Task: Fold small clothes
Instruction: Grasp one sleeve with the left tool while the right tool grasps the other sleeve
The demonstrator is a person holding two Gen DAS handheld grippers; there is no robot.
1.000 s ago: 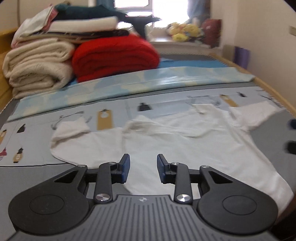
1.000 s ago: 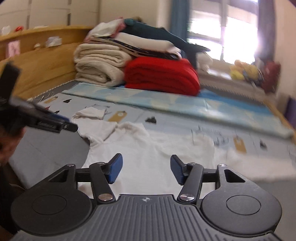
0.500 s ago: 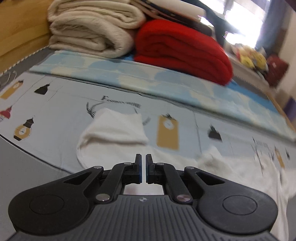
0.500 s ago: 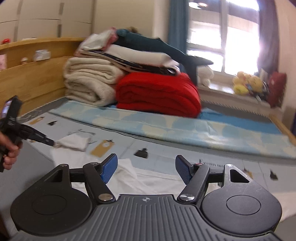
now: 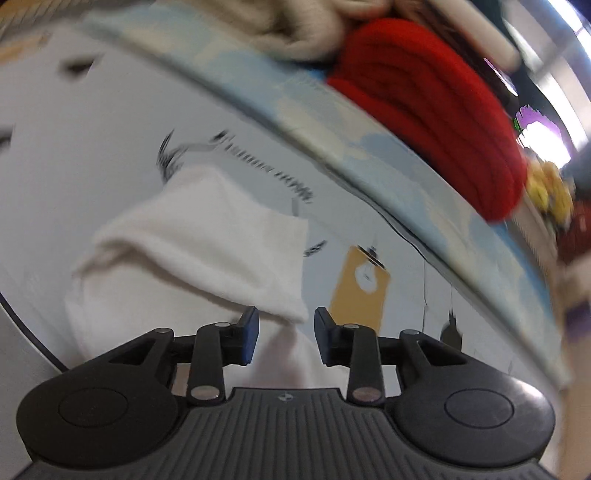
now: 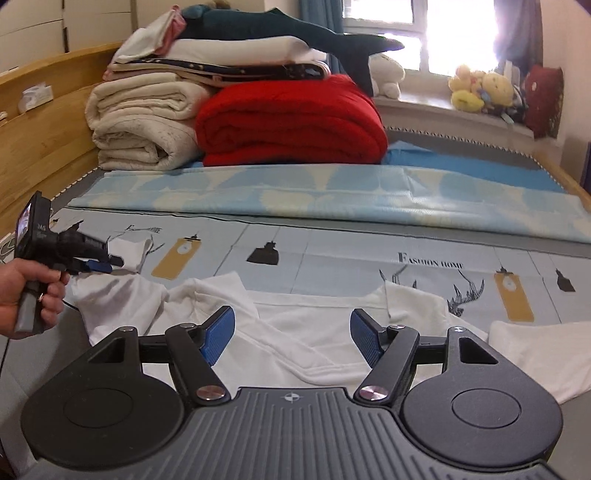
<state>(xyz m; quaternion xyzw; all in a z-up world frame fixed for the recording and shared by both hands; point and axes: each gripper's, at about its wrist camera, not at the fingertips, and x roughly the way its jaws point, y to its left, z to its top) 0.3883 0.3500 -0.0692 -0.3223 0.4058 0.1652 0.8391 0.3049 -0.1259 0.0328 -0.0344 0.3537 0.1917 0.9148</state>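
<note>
- Left wrist view: sits on the left tool, looks forward and steeply down along its two fingers, very close over the white sleeve on the bed sheet; rolled, so the bed runs slantwise; blurred.
- Right wrist view: sits on the right tool, faces across the bed toward the window, farther back and nearer level, sharp.
- Shared: the white sleeve, the tan tag print, the red blanket, the cream blankets.
- Right view also takes in the left tool and the hand holding it, at far left.
</note>
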